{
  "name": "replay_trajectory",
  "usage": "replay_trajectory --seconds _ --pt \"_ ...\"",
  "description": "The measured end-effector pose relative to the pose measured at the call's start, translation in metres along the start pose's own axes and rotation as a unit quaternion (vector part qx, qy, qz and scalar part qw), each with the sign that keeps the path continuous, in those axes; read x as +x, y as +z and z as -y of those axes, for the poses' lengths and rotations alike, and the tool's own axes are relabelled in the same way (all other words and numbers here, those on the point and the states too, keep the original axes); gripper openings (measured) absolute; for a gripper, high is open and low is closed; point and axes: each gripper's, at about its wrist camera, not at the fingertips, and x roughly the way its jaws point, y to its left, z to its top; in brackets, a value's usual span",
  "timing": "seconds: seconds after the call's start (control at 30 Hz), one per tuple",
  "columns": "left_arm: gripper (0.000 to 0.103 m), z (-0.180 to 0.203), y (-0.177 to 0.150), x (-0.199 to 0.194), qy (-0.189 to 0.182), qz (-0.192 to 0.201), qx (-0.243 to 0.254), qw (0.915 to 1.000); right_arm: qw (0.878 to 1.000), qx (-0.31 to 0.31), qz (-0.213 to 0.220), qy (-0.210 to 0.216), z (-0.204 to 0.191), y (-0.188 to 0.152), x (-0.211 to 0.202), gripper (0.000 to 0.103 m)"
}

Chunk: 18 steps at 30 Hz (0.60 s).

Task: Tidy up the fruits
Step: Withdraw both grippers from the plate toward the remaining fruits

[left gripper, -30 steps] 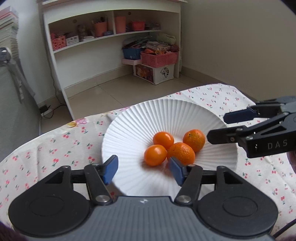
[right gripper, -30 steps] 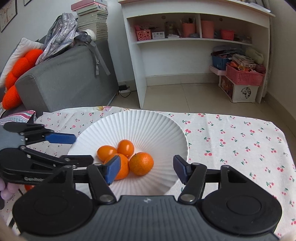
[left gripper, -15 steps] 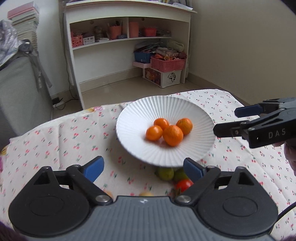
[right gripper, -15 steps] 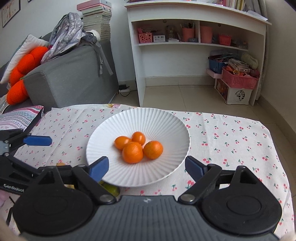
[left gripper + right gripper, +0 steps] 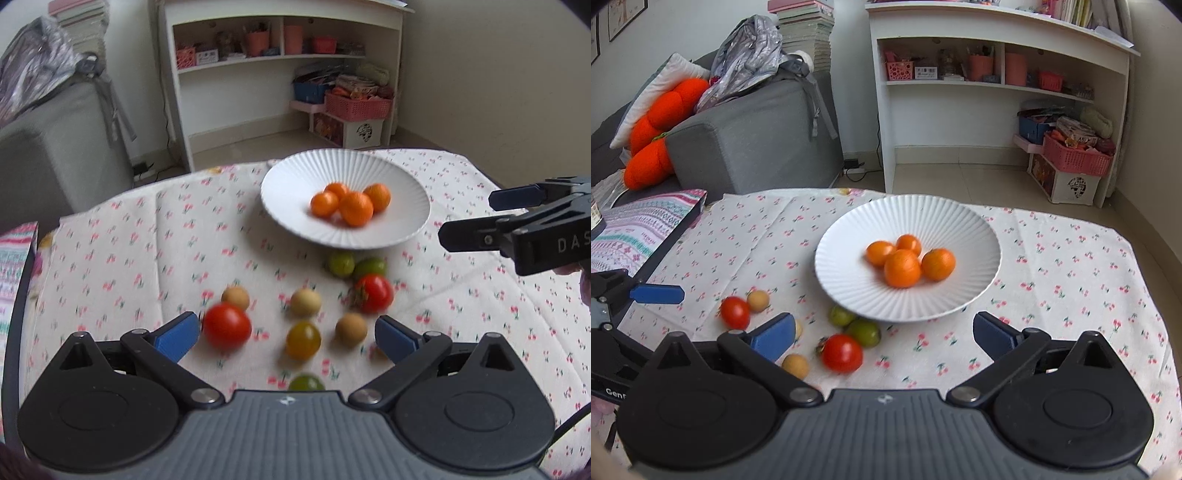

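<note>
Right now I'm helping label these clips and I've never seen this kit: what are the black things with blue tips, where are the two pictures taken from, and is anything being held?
They are two hand-held grippers, one in each of a person's hands; no robot arm is involved. Each carries a wide-angle camera looking along its two fingers, so each picture shows its own gripper at the bottom and the other one at the edge.

The left gripper and the right gripper are both opening, and neither holds anything.

On the cherry-print cloth stands a white plate with four oranges. Loose in front of it lie two tomatoes, green fruits and small tan ones.

The left view is blurred.
</note>
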Motion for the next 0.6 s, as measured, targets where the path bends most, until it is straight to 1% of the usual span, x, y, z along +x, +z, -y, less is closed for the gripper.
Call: replay_trajectory --seconds 0.2,0.3,0.37,0.5,0.6 --pt "0.089 -0.007 -0.023 0.001 0.006 -0.013 -0.020 0.9997 1.000 0.009 -0.005 -0.013 -0.007 -0.020 0.000 0.103" --pt "0.089 -0.007 -0.035 0.001 0.001 -0.016 -0.011 0.9998 1.000 0.000 -0.015 -0.020 -0.011 -0.030 0.004 0.103" --pt "0.089 -0.007 -0.041 0.003 0.009 -0.019 -0.009 0.9997 1.000 -0.004 -0.016 -0.023 -0.015 -0.036 0.005 0.103" --pt "0.089 -0.006 -0.053 0.012 0.006 -0.036 -0.004 0.9993 0.999 -0.021 -0.028 -0.017 -0.024 -0.049 0.008 0.103" --pt "0.089 -0.007 -0.061 0.020 0.001 -0.046 -0.004 0.9989 0.999 -0.028 -0.038 -0.003 -0.027 -0.058 0.013 0.103"
